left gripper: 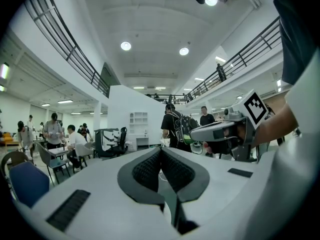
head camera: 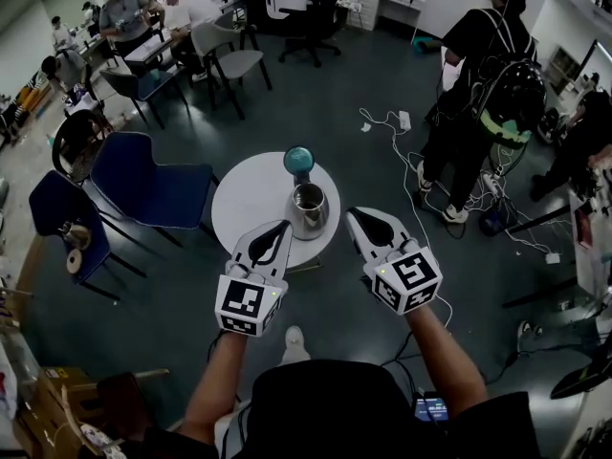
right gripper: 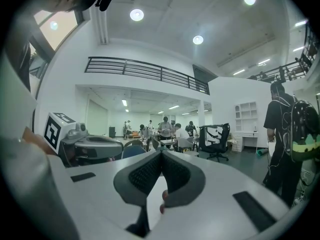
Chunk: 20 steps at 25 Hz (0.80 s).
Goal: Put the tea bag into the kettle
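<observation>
Steel kettle (head camera: 310,210) stands on white table (head camera: 247,199); left claw (head camera: 283,227) and right claw (head camera: 353,215) both closed.

Bare top on the left half of the table (head camera: 244,204), clear to reach over. kettle (head camera: 310,210) right of centre, mouth open upward. teal disc (head camera: 299,161) stands just behind it. Blue chairs (head camera: 143,185) hem the left edge. Right side: cables (head camera: 406,161) on the floor, person (head camera: 483,84) standing.

Blue chairs (head camera: 153,185), dark teal floor (head camera: 320,98)
</observation>
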### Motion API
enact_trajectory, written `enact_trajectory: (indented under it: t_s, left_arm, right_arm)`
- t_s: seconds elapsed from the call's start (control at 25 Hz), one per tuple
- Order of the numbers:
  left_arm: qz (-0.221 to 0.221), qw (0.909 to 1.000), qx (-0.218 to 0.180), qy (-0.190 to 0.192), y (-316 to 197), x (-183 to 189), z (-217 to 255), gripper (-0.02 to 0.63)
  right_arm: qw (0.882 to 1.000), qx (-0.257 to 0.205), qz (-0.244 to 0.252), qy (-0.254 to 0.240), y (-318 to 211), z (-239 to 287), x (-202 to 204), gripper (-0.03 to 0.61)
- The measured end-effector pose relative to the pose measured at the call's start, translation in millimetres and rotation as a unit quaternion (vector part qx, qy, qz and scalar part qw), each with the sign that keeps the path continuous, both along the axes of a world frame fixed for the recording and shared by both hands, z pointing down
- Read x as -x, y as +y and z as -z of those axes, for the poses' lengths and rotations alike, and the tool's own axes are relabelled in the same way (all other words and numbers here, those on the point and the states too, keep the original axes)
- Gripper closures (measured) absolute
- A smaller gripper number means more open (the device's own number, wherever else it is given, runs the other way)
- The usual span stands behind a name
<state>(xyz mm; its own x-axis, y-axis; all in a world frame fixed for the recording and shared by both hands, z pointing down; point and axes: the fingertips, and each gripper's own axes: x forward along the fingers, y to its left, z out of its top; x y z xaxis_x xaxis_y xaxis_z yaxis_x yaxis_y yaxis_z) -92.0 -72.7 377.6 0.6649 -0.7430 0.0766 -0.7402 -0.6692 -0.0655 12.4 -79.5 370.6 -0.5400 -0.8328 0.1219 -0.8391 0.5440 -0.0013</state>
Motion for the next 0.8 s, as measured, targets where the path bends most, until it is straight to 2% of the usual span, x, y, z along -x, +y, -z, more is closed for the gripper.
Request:
enact_trajectory:
  t_s: [0.24, 0.8]
  left_arm:
    - [0.005, 1.0000, -0.008, -0.002, 33.5, -16.1, 10.8, 0.598]
    - [0.034, 0.9991, -0.022, -0.007, 111.6, -22.9, 22.9, 0.598]
  right_arm:
    - [1.000, -0.003, 0.013, -0.005, 32.5, 5.7, -11.9, 0.560]
    - [0.999, -0.016, 0.038, -0.015, 104.4, 16.6, -21.4, 0.560]
